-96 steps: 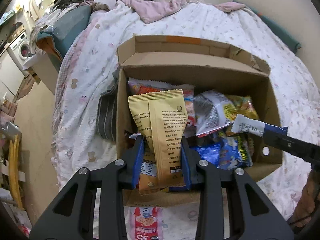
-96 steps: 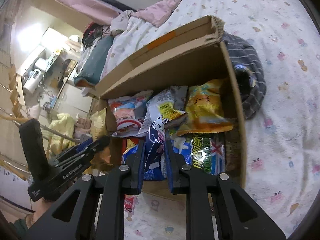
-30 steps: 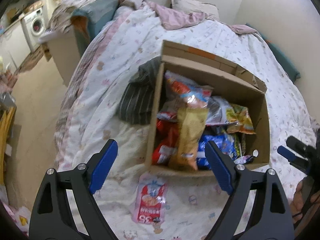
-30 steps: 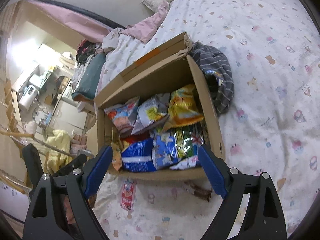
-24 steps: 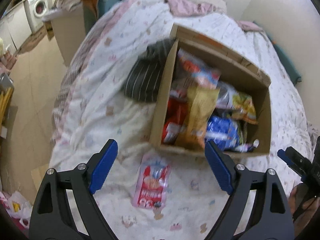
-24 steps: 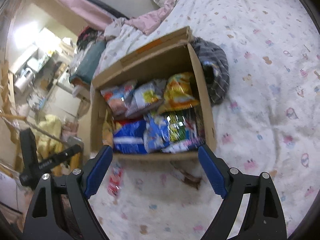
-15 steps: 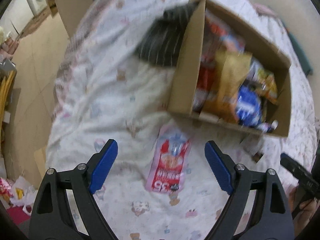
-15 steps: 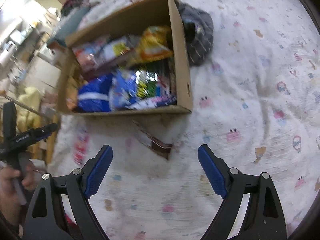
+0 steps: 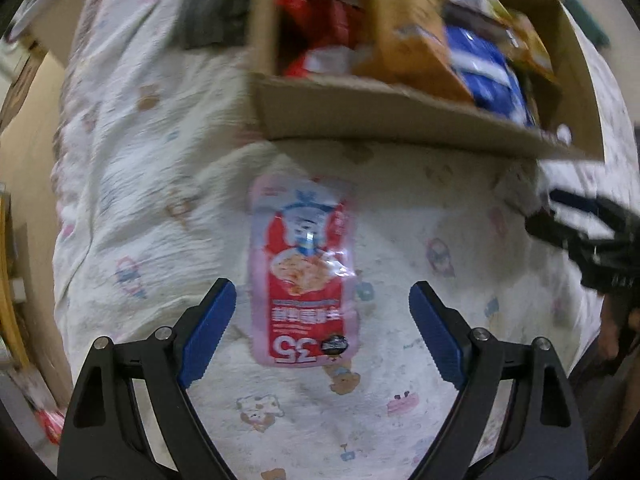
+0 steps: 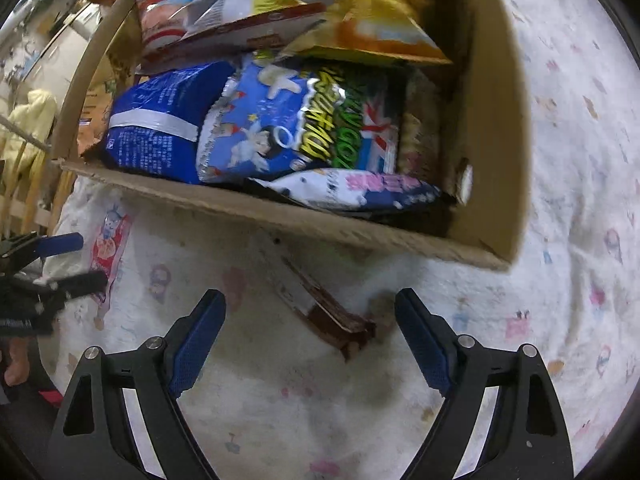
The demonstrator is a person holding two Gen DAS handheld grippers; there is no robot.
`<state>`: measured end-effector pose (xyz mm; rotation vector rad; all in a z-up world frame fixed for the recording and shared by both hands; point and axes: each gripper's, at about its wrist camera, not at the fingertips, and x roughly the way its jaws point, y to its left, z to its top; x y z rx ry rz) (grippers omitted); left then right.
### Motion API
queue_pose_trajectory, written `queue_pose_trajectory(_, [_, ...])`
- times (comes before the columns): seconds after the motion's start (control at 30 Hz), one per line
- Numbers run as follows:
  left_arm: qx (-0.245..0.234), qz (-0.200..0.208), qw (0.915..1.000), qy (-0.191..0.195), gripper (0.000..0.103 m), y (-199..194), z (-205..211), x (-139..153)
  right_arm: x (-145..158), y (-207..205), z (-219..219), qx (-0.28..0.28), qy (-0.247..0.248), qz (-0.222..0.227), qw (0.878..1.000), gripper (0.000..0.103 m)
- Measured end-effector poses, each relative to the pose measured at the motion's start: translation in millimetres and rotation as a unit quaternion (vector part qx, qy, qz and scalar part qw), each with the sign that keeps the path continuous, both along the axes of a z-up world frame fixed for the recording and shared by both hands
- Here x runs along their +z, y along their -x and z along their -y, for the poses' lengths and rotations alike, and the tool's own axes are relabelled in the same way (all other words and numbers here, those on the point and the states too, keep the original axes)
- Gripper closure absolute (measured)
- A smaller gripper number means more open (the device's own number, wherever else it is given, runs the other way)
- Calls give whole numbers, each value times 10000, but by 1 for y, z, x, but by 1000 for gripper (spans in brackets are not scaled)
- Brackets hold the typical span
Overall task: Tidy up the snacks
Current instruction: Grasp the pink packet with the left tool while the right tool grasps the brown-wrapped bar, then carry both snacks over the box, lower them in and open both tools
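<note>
A pink and red snack packet (image 9: 304,268) lies flat on the bedsheet in front of the cardboard box (image 9: 384,116). My left gripper (image 9: 322,328) is open, its jaws either side of the packet's near end. In the right wrist view a dark brown snack bar (image 10: 320,304) lies on the sheet before the box (image 10: 496,128), which holds several snack bags. My right gripper (image 10: 310,328) is open around the bar's near end. The pink packet (image 10: 108,248) and left gripper (image 10: 52,264) show at far left.
The patterned white bedsheet (image 9: 160,208) covers the bed; its left edge drops to the floor (image 9: 24,152). A dark striped cloth (image 9: 212,20) lies left of the box. The right gripper (image 9: 592,232) shows at the right of the left wrist view.
Both grippers let go of their snack bags in the box, opened wide, pulled back and dropped toward the sheet. The left now frames the pink packet, the right the brown bar.
</note>
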<state>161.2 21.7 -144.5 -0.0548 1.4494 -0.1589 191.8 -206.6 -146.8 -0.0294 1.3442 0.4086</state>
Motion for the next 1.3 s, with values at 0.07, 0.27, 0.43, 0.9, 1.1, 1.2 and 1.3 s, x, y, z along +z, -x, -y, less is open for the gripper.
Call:
queue_pose_trajectory(0.07, [-85,-50,9999,-82,17,1,4,-6,0,-1,-5,73,25,15,10000,16])
queue_pose_trajectory(0.27, [-3,-262,9995,-184,27,-2,2,-25,-13,-4,-18,272,296,-91,9992,35])
queue_pose_trajectory(0.43, [-94,-203,9994,-274,44,-8,7,-24,-19,3,-25,397,406,-87,9984,67])
queue_pose_trajectory(0.9, [80,85,9999,-93,50,12,-4,5,-4,44,-48,790,-316,-106,9963,84])
queue_pose_trajectory(1.1, [-37,244,9995,-182,50,39,0,13,21,55,-33,848,-498,3,9952,84])
queue_pose_trajectory(1.2, [1,406,9988,-263,50,48,5,23,31,58,-32,875,-649,84,9940,84])
queue_pose_trajectory(1.3, [49,627,9976,-279,50,56,8,37,51,61,-30,890,-807,216,9925,84])
